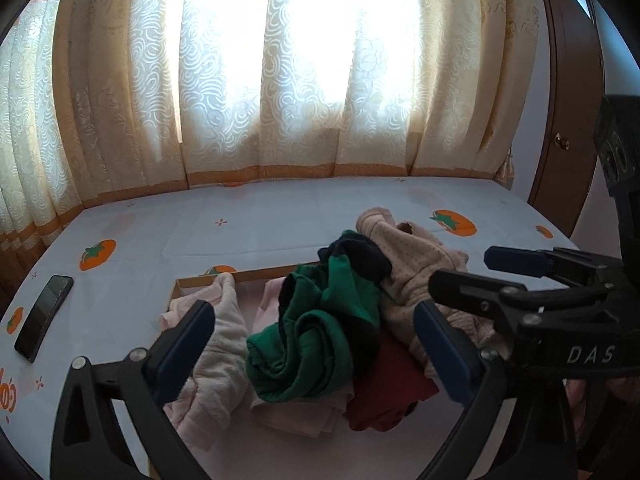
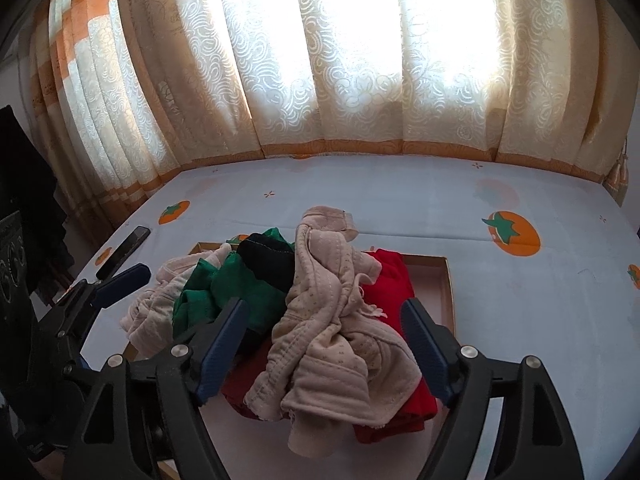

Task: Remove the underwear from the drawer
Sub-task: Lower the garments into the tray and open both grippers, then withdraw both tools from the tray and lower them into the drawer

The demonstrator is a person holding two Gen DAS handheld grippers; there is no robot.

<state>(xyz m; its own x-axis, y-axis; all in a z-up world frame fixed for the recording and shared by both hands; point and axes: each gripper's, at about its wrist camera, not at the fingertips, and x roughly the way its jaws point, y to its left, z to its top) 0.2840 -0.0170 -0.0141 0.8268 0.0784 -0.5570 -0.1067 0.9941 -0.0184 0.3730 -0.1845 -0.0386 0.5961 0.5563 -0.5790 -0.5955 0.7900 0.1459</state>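
Note:
A shallow wooden drawer (image 1: 256, 273) lies on a bed, with its right rim (image 2: 450, 288) also in the right wrist view. Heaped in it are green underwear (image 1: 316, 344), a dark navy piece (image 1: 360, 260), a beige dotted piece (image 2: 332, 320), a red piece (image 2: 384, 280) and pale pink pieces (image 1: 224, 352). My left gripper (image 1: 316, 348) is open wide, its fingers standing either side of the green piece. My right gripper (image 2: 326, 346) is open around the beige piece, which lies loose between the pads. In the left wrist view the right gripper (image 1: 460, 270) reaches in from the right over the beige cloth.
The bed sheet (image 2: 400, 208) is pale blue with orange persimmon prints. A black phone (image 1: 44, 316) lies on it left of the drawer. Patterned curtains (image 1: 320, 80) hang along the far edge. A dark wooden cabinet (image 1: 568, 120) stands at the right.

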